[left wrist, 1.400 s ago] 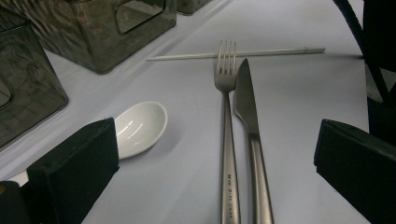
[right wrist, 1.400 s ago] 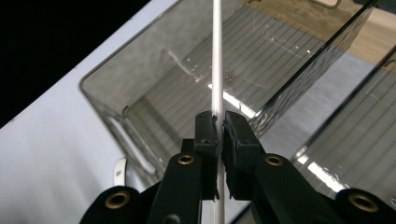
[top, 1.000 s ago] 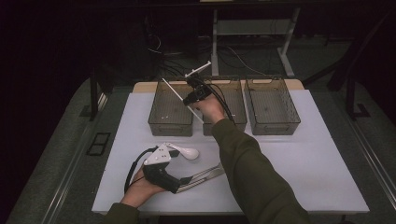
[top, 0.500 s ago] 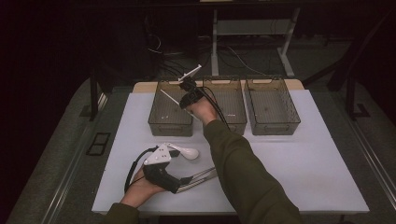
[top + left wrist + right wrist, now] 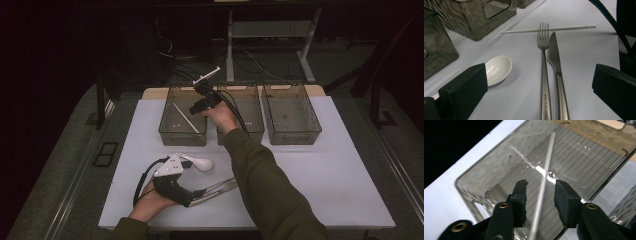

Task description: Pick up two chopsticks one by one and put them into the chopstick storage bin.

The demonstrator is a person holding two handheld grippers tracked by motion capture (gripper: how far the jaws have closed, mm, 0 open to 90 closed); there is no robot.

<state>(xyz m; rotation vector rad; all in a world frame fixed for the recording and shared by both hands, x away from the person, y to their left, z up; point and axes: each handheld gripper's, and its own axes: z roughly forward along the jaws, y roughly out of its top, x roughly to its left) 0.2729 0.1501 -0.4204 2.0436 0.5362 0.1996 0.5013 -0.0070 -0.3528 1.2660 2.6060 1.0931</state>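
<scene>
right jaws: my right gripper [image 5: 540, 192] hangs over the left bin [image 5: 167, 131]; its jaws have just been opening and now stand part way apart, gripping nothing
between them: a white chopstick [image 5: 543, 186] runs up the gap, touching neither pad as far as I can see, blurred at its lower end
chopstick's place: in the high view the chopstick [image 5: 185, 117] lies slanted inside the left bin, right gripper [image 5: 201, 97] above the bin's right rim
left jaws: my left gripper [image 5: 536, 92] rests low on the table, jaws wide apart and empty, hand [image 5: 150, 204] at the near edge
ahead of them: fork [image 5: 544, 75] and knife [image 5: 556, 72] side by side, nearly touching; a second chopstick [image 5: 549, 29] crosswise beyond their tips; white spoon [image 5: 497, 68] by the left jaw
farther out: middle bin [image 5: 249, 107] and right bin [image 5: 291, 114] stand in a row beside the left one
step in hand: I judge this the drop, one chopstick let go into its bin
next move: lift the right gripper clear, come back to the table, close on the thin second chopstick squarely
writing: small stamped letters low on the fork's handle, too small to read; no other labels
</scene>
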